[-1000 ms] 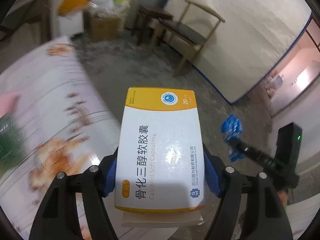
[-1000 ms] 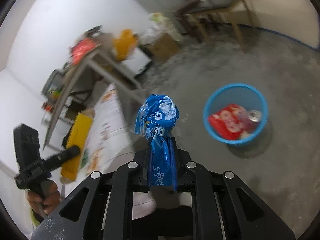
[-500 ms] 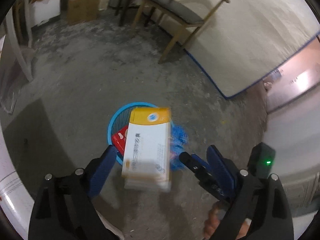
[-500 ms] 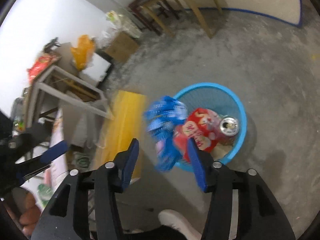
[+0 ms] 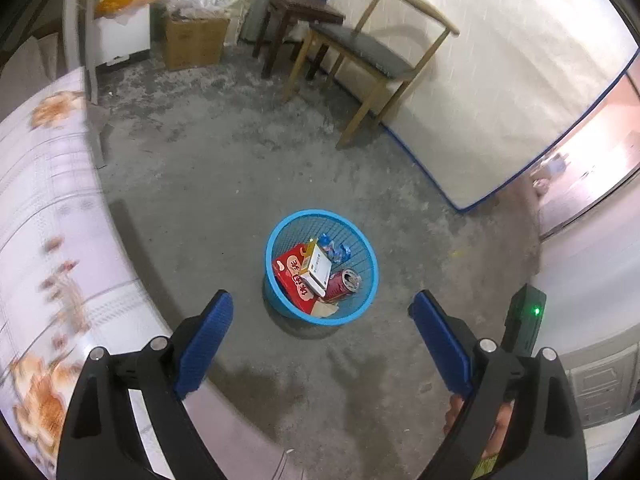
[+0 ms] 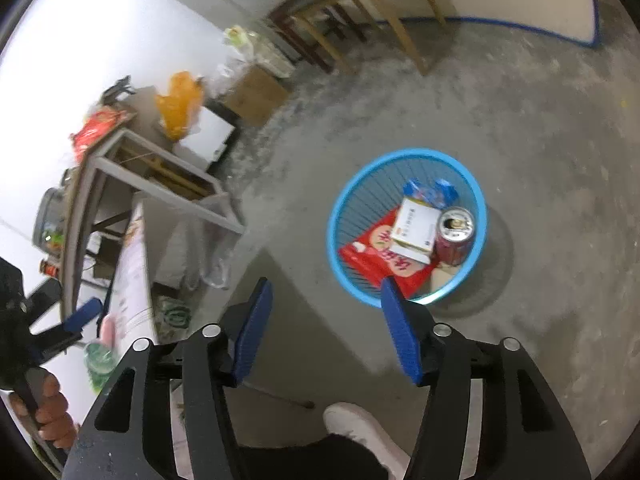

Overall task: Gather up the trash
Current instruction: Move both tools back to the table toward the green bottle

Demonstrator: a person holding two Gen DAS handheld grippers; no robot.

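Note:
A blue plastic basket stands on the concrete floor; it also shows in the right wrist view. Inside lie a white and yellow medicine box, a blue wrapper, a red packet and a drinks can. The same box, wrapper, packet and can show in the right wrist view. My left gripper is open and empty above the basket. My right gripper is open and empty beside it.
A table with a floral cloth runs along the left. A wooden chair, a dark stool and a cardboard box stand at the back. A mattress leans on the wall. My shoe is below the right gripper.
Both grippers opened over the basket. The medicine box dropped from the left one and the blue wrapper from the right one; both now lie in the basket.

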